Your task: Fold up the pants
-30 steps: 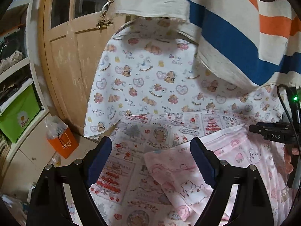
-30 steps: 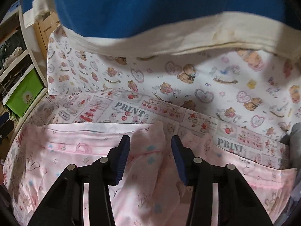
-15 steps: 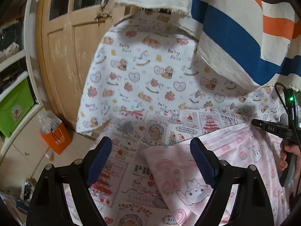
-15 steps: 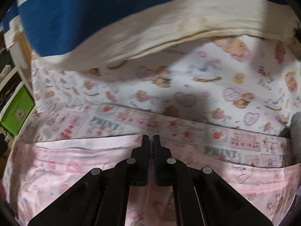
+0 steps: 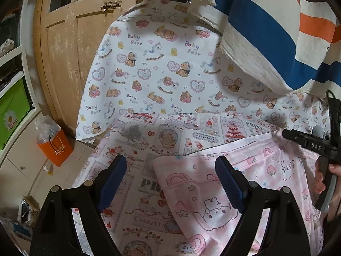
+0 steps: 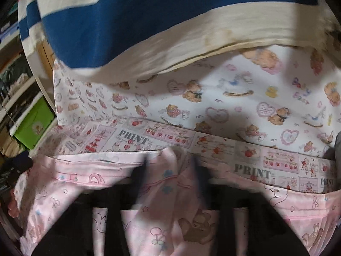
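Pink printed pants (image 5: 213, 194) lie flat on a patterned sheet (image 5: 162, 140). My left gripper (image 5: 170, 177) is open and empty, hovering over the pants' left corner. In the left wrist view my right gripper (image 5: 307, 143) is at the far right, over the pants' far edge, held by a hand. In the right wrist view the pants (image 6: 170, 202) fill the bottom, and my right gripper (image 6: 170, 170) is motion-blurred, its fingers apart with a raised fold of pink cloth between them.
A bear-print cloth (image 5: 153, 68) hangs behind the sheet. A striped blue, white and orange cloth (image 5: 266, 32) hangs overhead. A wooden door (image 5: 70, 42), an orange bag (image 5: 56, 147) and a green bin (image 5: 12, 115) are at the left.
The right gripper shut half a second ago and its fingers have now spread apart again, blurred. The left gripper stayed open, with only small shifts of view.
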Tool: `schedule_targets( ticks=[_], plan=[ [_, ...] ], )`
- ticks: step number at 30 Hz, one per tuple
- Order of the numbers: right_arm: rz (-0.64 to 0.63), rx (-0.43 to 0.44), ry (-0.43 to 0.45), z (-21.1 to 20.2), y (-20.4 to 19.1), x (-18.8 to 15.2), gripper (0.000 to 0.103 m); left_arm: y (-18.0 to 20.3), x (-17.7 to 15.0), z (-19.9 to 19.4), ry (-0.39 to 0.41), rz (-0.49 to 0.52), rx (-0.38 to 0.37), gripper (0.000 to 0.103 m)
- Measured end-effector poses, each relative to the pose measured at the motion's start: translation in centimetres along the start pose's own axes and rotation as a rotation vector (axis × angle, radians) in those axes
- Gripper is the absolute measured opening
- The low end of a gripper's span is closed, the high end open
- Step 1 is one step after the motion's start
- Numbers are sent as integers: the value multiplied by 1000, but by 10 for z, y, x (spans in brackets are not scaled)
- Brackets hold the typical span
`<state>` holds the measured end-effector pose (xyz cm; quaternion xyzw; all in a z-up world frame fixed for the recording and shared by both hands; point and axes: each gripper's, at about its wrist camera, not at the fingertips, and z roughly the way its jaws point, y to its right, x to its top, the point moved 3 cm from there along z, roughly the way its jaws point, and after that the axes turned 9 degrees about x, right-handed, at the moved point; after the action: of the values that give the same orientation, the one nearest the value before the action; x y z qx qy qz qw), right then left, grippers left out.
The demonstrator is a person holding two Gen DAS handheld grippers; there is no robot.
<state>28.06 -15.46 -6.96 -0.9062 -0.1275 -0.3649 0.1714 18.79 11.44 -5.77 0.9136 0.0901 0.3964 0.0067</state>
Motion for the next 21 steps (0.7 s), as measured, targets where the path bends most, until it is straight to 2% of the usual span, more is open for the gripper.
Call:
schedule_targets(
  ticks=[2, 3, 4, 5, 8, 12, 15, 17, 19, 21],
  plan=[
    [-2, 14, -20, 5, -3, -3, 58, -1, 0, -1, 2, -2, -2, 84],
    [3, 30, -37, 7, -4, -4, 40, -1, 0, -1, 2, -2, -1, 84],
    [12, 37, -68, 13, -4, -6, 29, -1, -1, -1, 2, -3, -2, 84],
    [14, 33, -81, 16, -4, -8, 14, -1, -1, -1, 2, -2, -2, 84],
    [15, 33, -63, 17, -3, -9, 11, -1, -1, -1, 1, -3, -4, 84],
    [53, 15, 51, -6, 3, 2, 9, -3, -2, -1, -9, -18, -27, 84],
    [42, -75, 48, -8, 9, 4, 9, -5, -2, 0, -25, -49, -58, 84],
    [63, -86, 10, 0, 17, 0, 9, -6, -2, 2, -38, -64, -78, 84],
    [77, -85, -21, 7, 24, -4, 9, -3, -2, 4, -44, -62, -93, 80],
    [65, -88, -23, 6, 25, -4, 9, 2, -3, 6, -55, -40, -114, 61]
  ],
)
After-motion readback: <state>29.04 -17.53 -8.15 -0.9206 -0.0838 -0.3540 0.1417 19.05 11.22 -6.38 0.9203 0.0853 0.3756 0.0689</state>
